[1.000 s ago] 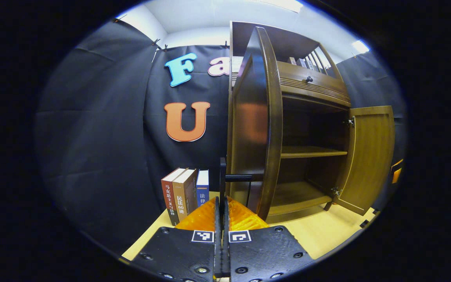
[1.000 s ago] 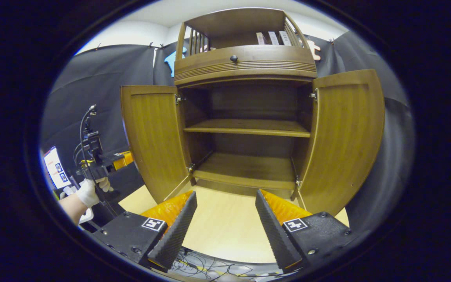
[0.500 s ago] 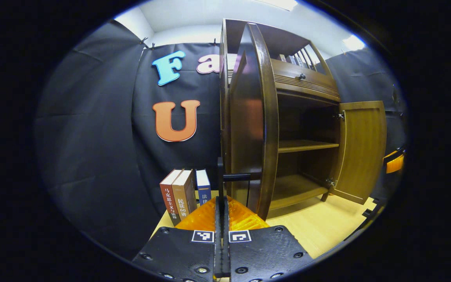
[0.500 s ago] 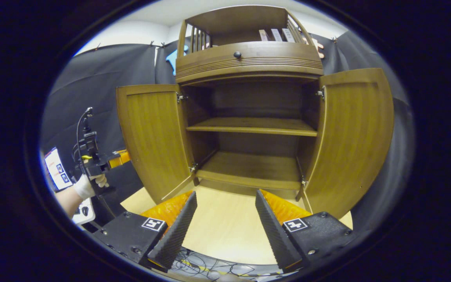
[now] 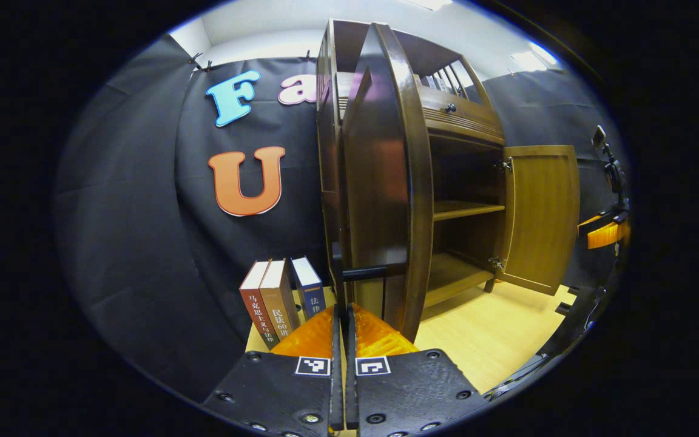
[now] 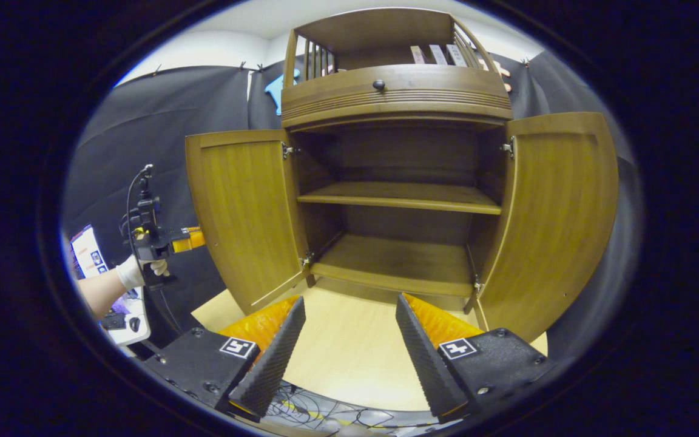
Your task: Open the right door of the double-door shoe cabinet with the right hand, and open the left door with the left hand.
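The brown shoe cabinet stands with both doors swung wide and two bare shelves inside. In the left gripper view the left door appears edge-on, and my left gripper is shut on its dark bar handle. The right door hangs open beyond it. In the right gripper view a gloved hand holds the left gripper behind the left door. My right gripper is open over the table, apart from the right door, with nothing between its fingers.
Three books stand upright left of the cabinet. The cabinet rests on a light wooden table, with loose cables at its near edge. A drawer with a round knob sits above the doors.
The left gripper has swung further round with the left door's handle, so the cabinet sits more to the left in its view. The right gripper stays open and has barely shifted.
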{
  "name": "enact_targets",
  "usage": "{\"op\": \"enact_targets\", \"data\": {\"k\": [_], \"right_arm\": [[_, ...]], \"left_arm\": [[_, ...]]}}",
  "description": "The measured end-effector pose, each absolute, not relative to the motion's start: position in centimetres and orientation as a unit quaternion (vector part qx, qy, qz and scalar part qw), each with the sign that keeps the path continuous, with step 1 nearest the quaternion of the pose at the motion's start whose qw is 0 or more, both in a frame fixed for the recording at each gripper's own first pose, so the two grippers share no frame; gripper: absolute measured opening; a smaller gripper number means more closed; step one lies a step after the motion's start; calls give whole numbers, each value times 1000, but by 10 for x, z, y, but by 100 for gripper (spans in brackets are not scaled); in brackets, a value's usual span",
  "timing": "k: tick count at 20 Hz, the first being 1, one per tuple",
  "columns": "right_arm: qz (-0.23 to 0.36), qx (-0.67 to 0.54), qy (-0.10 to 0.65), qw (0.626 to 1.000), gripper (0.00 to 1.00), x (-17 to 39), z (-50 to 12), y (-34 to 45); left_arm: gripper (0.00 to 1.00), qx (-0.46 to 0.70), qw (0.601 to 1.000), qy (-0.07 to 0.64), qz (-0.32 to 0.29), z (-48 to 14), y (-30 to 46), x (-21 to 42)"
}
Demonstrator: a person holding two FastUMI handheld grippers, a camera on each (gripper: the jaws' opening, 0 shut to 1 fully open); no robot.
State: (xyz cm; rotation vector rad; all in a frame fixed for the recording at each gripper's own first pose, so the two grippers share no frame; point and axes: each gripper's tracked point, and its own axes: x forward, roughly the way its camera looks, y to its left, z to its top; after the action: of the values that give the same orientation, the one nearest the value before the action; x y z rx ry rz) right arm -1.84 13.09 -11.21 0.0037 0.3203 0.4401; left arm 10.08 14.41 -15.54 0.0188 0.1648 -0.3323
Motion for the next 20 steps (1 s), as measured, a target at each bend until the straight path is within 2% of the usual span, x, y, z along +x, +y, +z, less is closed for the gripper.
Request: {"op": "enact_targets", "data": {"k": [3,4,5,11,12,14,15,18,20], "right_arm": [[218,-4,161,963,95,-20,-114,129],[218,-6,160,963,95,-21,-114,128],[218,-7,159,963,95,-21,-113,128],[210,-7,150,966,95,-17,-115,120],[209,-7,150,966,95,-16,-115,119],[205,-3,148,967,95,-12,-114,117],[203,-1,145,968,95,-11,-112,115],[190,4,131,973,95,-7,-103,108],[180,8,121,976,95,-3,-96,102]], "left_arm": [[2,19,983,83,-165,-154,146,97],[15,27,982,87,-163,-158,148,96],[11,30,981,91,-168,-160,148,89],[76,25,986,95,-132,-151,166,51],[95,27,987,90,-128,-145,164,44],[100,33,989,80,-118,-134,159,33],[96,33,991,75,-109,-126,157,29],[96,33,996,67,-52,-111,154,19],[96,35,997,57,-40,-97,135,15]]}}
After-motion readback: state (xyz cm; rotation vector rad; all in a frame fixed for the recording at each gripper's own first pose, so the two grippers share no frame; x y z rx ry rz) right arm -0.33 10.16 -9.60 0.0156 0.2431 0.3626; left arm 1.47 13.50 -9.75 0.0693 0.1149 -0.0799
